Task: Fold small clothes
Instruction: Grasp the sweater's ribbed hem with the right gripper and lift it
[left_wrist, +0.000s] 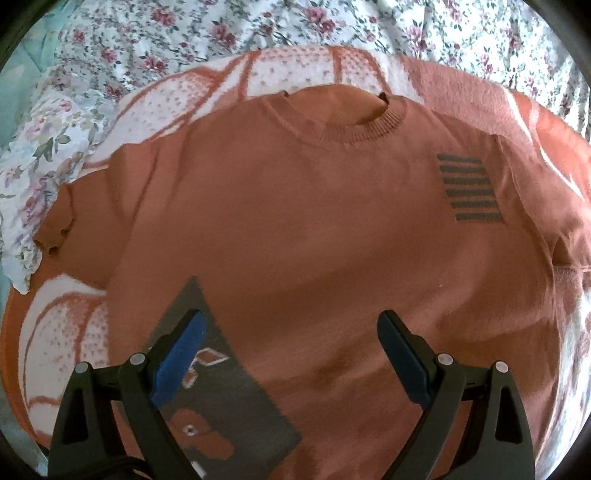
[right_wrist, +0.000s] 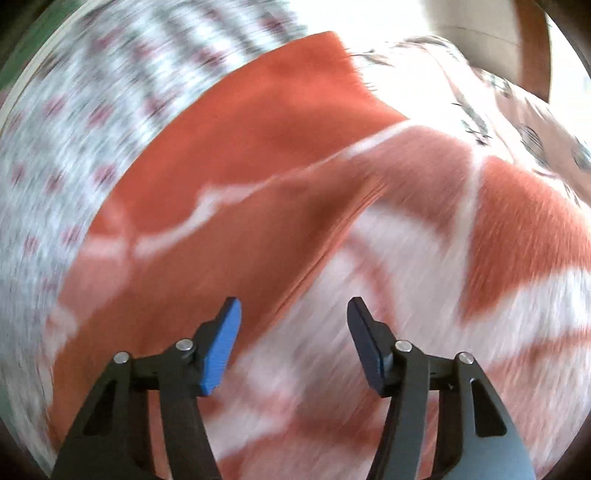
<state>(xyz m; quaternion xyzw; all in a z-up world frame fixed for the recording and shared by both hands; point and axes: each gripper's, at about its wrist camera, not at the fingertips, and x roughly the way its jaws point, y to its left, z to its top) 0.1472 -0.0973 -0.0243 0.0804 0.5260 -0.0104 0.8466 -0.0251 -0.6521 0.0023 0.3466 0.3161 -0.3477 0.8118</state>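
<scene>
Sweater (left_wrist: 314, 229) lies flat, neck away, on patterned blanket (left_wrist: 66, 343); left gripper (left_wrist: 291, 332) and right gripper (right_wrist: 293, 314) both spread apart, holding nothing.

**Both grippers spread wide, nothing between the fingers**

The left gripper (left_wrist: 291, 325) hangs with its 2 fingers far apart and nothing pinched between them. Its left pad (left_wrist: 179, 363) is bright blue; the other pad looks dark navy. The black finger arms run down to the bottom edge of the view.

The right gripper (right_wrist: 294, 314) also stands with its 2 fingers apart and holds nothing. Its left pad (right_wrist: 219, 349) is blue, its right one dark. Everything beyond its fingers is smeared with blur.
</scene>
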